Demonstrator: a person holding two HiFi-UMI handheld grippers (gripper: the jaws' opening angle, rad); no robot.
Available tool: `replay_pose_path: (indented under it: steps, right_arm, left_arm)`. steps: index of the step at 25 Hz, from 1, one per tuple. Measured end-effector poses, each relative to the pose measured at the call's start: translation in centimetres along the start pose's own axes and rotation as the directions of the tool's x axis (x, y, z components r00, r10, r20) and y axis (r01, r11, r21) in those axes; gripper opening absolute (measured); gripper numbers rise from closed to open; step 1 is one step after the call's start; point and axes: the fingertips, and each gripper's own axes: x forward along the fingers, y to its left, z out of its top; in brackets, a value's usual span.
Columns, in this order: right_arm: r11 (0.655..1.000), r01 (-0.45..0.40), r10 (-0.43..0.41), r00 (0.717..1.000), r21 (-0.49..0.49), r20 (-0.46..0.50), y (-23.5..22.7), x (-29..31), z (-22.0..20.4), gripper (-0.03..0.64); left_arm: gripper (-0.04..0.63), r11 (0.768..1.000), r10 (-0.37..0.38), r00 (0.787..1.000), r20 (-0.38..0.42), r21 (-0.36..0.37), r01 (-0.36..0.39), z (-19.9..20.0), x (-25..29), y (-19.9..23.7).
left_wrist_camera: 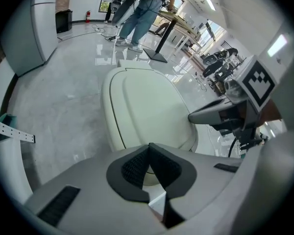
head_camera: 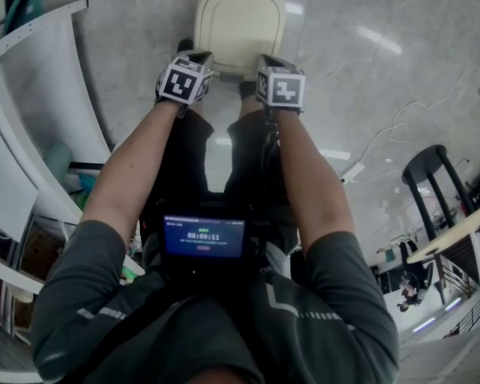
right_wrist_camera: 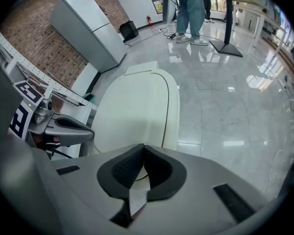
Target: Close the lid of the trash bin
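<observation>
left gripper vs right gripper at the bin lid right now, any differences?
The left gripper is at the near left corner of the trash bin lid; the right gripper is at its near right corner. In the head view the left marker cube sits turned, while the right marker cube sits squarer and has a different pattern. Shared: both have jaws together on nothing and point at the lid, which looks down.

The head camera looks steeply down from above and behind both claws at the cream, rounded plastic trash bin lid (head_camera: pixel 240 18) on the far side of the scene. Each claw camera rides just behind its own claw, the left claw (left_wrist_camera: pixel 149 151) and the right claw (right_wrist_camera: pixel 143 151), facing forward and down, close above that lid. All three views share the lid and the glossy grey stone floor (head_camera: pixel 368 78) around it, and each claw view catches the other claw at its side edge.
</observation>
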Motion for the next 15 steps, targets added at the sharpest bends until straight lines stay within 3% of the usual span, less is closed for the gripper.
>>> replay_pose_path:
  steps: [8,15]
  right_arm:
    - [1.0,-0.022,0.022,0.999,0.002,0.023,0.2,-1.3,2.1,0.012]
    - [0.999,-0.034,0.039,0.983,-0.03,0.179,1.3,-8.7,9.0,0.011]
  left_arm:
    - [0.005,0.997,0.05,0.999,-0.004,-0.054,-0.05,1.3,-1.5,0.3]
    - [0.005,0.996,0.064,0.981,0.185,-0.067,-0.053,8.7,-8.1,-2.0]
